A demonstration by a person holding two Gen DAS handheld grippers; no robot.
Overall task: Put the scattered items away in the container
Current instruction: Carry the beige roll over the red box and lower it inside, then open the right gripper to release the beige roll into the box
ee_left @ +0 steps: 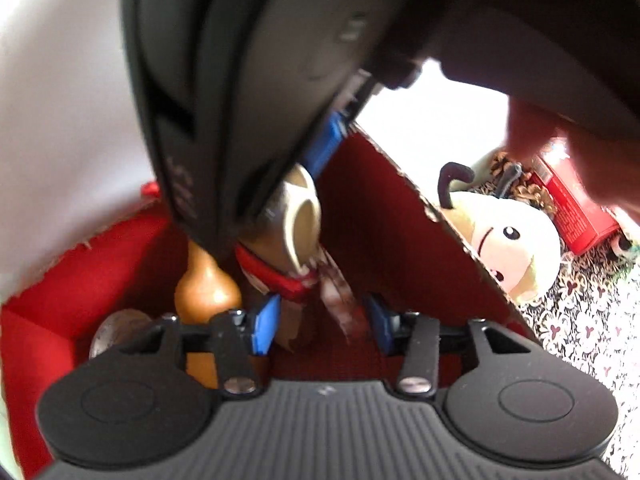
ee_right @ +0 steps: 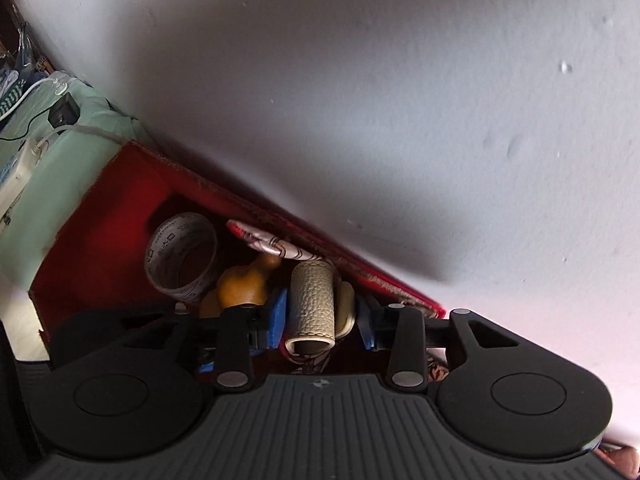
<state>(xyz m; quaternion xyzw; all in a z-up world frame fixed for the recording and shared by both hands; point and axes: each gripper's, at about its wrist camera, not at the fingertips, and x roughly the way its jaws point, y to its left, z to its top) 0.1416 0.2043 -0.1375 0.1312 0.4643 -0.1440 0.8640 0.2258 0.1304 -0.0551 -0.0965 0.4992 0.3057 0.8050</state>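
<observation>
A red open box (ee_left: 372, 208) lies below both grippers. My right gripper (ee_right: 322, 322) is shut on a beige textured leather roll (ee_right: 312, 300) and holds it inside the box. From the left wrist, that gripper (ee_left: 284, 188) comes down from the top with the roll (ee_left: 296, 216), whose red band and tassel dangle. The left gripper (ee_left: 320, 328) stands open just in front, gripping nothing. Inside the box are a wooden gourd (ee_right: 244, 284), a roll of printed tape (ee_right: 180, 256) and a flat patterned piece (ee_right: 276, 246).
Outside the box, on a patterned cloth (ee_left: 580, 320), lie a pale plush toy (ee_left: 516, 240), pine cones (ee_left: 536, 190) and a red packet (ee_left: 576, 208). A hand (ee_left: 560, 140) shows at upper right. A white wall (ee_right: 400, 100) stands behind the box, green fabric (ee_right: 60, 160) beside it.
</observation>
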